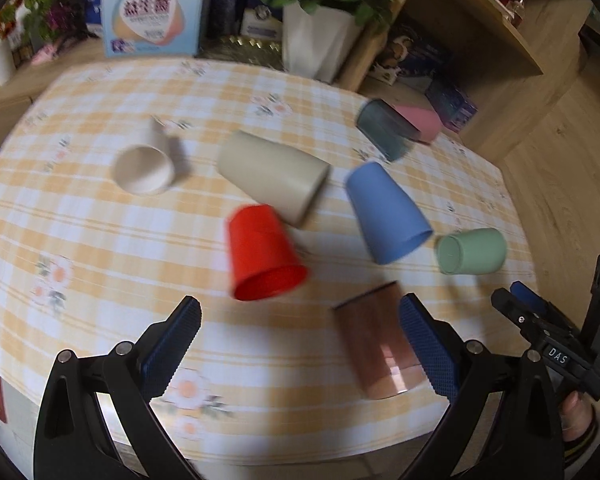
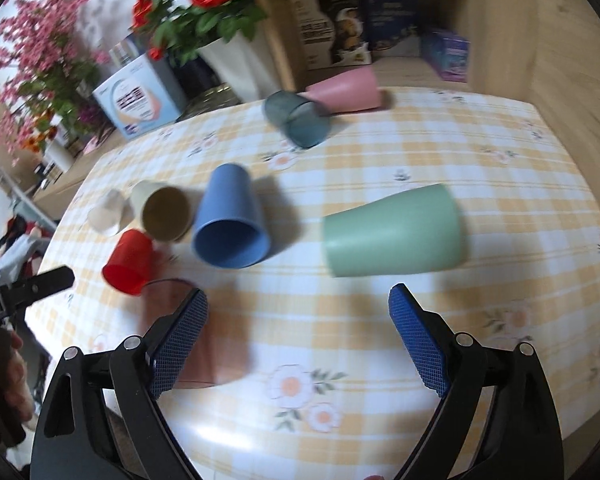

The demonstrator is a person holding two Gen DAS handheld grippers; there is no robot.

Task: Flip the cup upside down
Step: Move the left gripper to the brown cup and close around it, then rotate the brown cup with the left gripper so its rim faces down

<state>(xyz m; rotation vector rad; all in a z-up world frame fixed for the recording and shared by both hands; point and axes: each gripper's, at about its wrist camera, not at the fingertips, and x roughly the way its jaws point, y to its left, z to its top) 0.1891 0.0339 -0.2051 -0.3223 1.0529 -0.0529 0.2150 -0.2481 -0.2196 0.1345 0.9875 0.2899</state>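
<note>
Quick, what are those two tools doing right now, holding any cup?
Left tool: open, holding nothing; brown cup lies by it.
Right tool: open, holding nothing.

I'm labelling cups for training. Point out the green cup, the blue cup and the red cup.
green cup (image 2: pixel 394 230): right wrist view, middle of its side wall.
blue cup (image 2: pixel 232 210): right wrist view, outer wall above the rim.
red cup (image 1: pixel 260 250): left wrist view, side wall.
</note>
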